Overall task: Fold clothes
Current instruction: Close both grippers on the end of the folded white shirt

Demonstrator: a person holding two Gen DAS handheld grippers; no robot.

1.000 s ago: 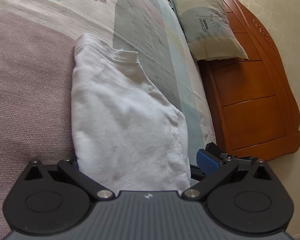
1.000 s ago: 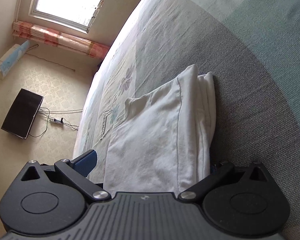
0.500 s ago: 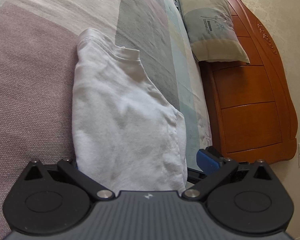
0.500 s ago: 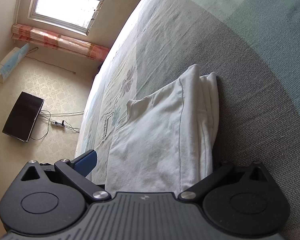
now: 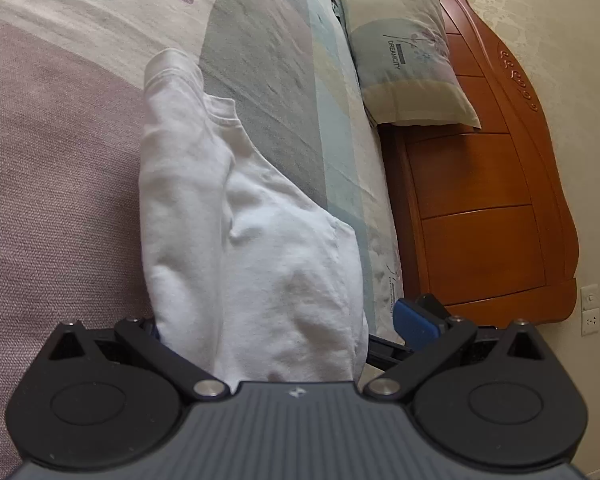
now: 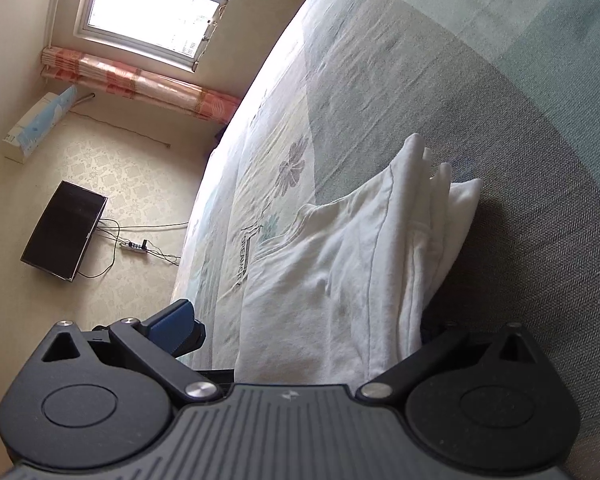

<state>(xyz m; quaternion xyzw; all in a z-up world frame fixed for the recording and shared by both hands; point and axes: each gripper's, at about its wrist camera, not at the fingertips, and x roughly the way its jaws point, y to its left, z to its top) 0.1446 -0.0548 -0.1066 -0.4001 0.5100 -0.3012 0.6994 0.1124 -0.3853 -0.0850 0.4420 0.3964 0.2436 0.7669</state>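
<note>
White shirt is lying folded lengthwise on the bed, near the bed's side edge, its collar pointing toward the pillow end. In the right wrist view the shirt is showing stacked layers along its long side, the layered corner lifting off the bedspread and casting a shadow beside it.

Left gripper is sitting at the shirt's near end with fingers spread wide; cloth is filling the gap between them. One blue finger pad is showing clear of the shirt's edge, the other finger is hiding under the fabric, so no pinching is visible. Right gripper is the same: fingers spread, blue pad standing apart from the shirt over the bed's edge, the opposite finger mostly covered by the layers.

Outward from the shirt: the bedspread is showing grey, mauve and flower-print patches. The pillow is leaning against the wooden headboard. Past the bed's edge, a dark flat screen is lying on the floor with a power strip and cables beside it, and a window is sitting above a rolled patterned curtain.
</note>
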